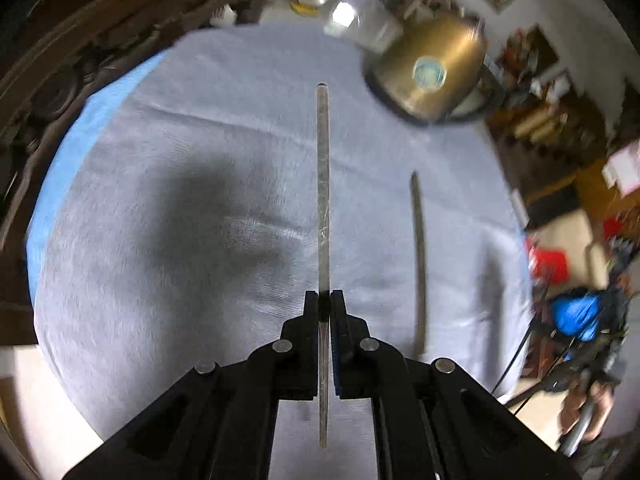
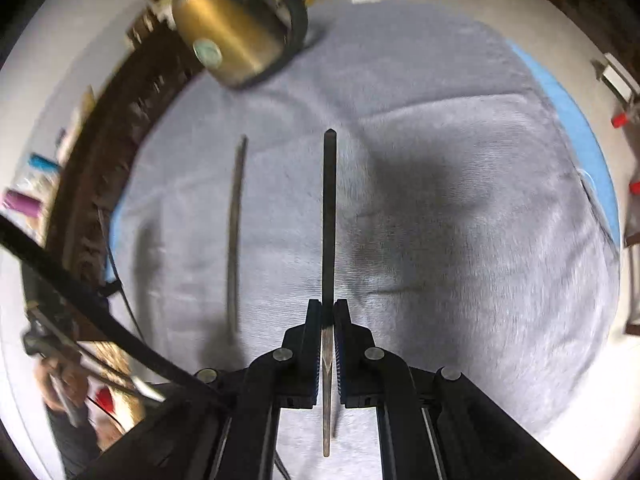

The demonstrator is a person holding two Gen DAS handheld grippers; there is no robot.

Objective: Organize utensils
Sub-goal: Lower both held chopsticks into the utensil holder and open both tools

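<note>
My left gripper is shut on a thin metal chopstick that points forward, held above the grey cloth. My right gripper is shut on a second, darker metal chopstick, also pointing forward above the cloth. Each view shows the other chopstick as a blurred rod beside its own: to the right in the left wrist view, to the left in the right wrist view. A brass-coloured cylindrical holder with a round sticker stands at the cloth's far edge; it also shows in the right wrist view.
The grey cloth lies over a blue mat on a table. A dark carved wooden piece runs along the left. Cluttered shelves stand to the right. A black cable crosses the lower left of the right wrist view.
</note>
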